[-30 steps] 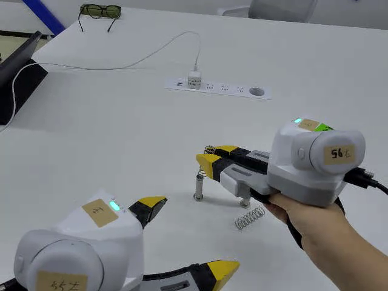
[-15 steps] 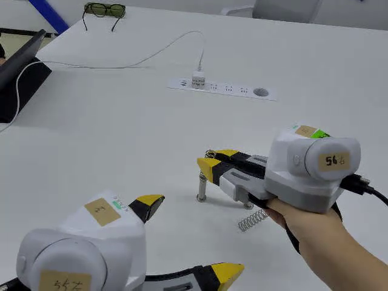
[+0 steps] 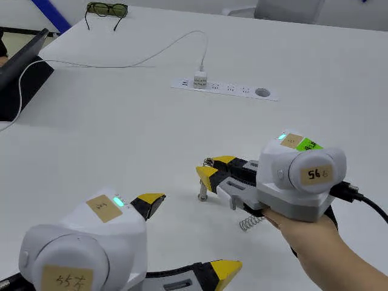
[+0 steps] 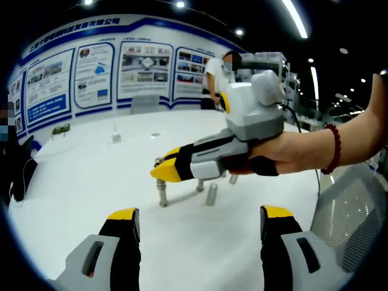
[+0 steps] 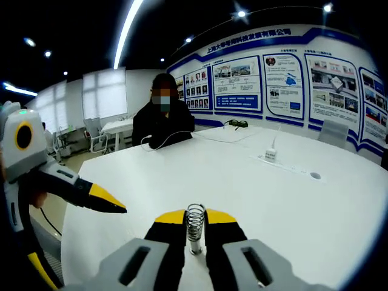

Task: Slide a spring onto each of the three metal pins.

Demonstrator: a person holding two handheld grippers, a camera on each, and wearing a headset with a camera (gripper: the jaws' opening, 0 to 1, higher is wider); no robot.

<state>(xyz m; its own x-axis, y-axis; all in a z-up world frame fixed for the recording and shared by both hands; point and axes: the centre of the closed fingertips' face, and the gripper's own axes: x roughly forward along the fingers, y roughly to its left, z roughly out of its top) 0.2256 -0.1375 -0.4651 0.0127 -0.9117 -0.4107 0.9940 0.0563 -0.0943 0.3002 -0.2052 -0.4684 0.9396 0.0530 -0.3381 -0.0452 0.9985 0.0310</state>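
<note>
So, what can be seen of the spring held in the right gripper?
The spring is a small coil of bright, silvery wire, metal by its look, with evenly spaced turns. It stands upright, pinched between the yellow tips of the right gripper, which press on its two sides. It is held above the white table, directly over an upright metal pin. Whether its lower end touches the pin's top cannot be told.

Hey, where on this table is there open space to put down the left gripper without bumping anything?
Widest bare patch: the tabletop between the white cable, the power strip and the left gripper. Crowded: around the pins, where the right gripper holds a spring and a loose spring lies.
</note>
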